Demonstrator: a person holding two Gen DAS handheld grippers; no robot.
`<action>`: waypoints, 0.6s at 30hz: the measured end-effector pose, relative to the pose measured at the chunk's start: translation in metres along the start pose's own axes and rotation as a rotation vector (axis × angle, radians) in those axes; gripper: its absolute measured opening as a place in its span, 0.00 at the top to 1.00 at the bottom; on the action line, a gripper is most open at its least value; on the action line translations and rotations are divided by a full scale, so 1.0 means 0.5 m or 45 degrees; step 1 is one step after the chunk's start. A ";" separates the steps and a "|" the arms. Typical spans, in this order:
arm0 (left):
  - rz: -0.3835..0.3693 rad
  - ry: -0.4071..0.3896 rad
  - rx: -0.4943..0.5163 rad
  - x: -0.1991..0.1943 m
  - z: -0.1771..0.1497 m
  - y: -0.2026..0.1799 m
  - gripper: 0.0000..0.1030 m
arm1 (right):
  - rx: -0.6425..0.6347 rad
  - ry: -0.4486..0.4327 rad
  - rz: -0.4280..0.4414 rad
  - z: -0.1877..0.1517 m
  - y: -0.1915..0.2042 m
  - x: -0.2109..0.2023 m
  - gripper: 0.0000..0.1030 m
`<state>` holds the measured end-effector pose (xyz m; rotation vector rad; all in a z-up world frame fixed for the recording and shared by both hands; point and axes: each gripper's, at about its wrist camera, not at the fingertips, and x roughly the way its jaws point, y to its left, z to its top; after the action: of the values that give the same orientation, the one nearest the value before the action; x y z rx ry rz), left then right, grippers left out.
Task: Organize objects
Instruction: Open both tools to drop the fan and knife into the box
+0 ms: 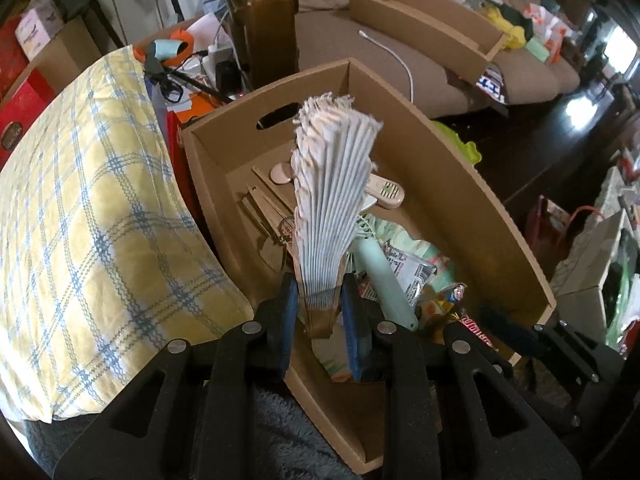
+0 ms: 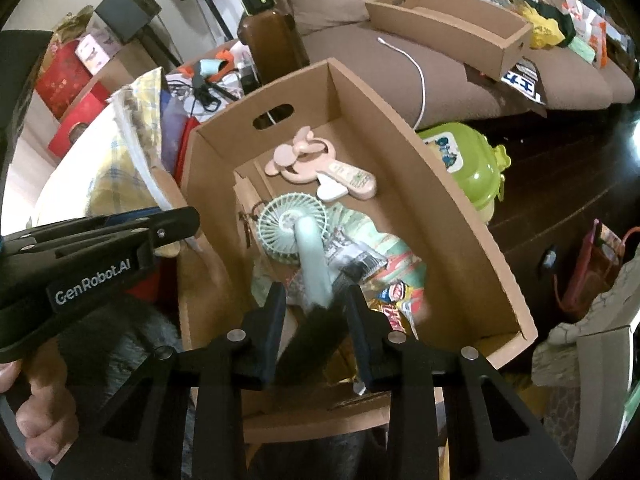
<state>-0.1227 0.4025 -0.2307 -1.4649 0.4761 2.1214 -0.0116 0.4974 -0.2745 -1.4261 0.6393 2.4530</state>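
Note:
My left gripper is shut on the wooden base of a folded white hand fan, which stands upright over the near end of an open cardboard box. In the right wrist view that fan rises left of the box, with a person's hand on the gripper. My right gripper hangs low inside the box, its jaws around a dark, blurred object that fills the gap. Just beyond lies a mint handheld fan. A pink handheld fan rests further back.
Snack packets crowd the box's near end. A yellow plaid pillow presses against its left wall. A second cardboard tray and a white cable lie on the sofa. A green lidded container sits on the dark floor to the right.

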 end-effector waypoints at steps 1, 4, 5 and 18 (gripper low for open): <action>-0.002 -0.003 0.004 -0.001 0.000 -0.001 0.80 | 0.004 0.000 -0.001 0.000 0.000 0.000 0.69; -0.008 -0.001 0.023 0.000 0.001 -0.007 0.80 | 0.018 -0.008 -0.007 0.002 -0.002 -0.004 0.69; -0.005 -0.006 0.029 -0.001 0.001 -0.008 0.79 | 0.023 -0.010 -0.010 0.002 -0.002 -0.004 0.69; -0.120 -0.307 -0.121 -0.149 0.001 0.110 0.29 | 0.055 -0.026 -0.057 0.010 0.002 -0.007 0.61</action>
<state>-0.1345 0.3425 -0.1610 -1.2327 0.2149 2.2329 -0.0138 0.4988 -0.2689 -1.3827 0.6456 2.4015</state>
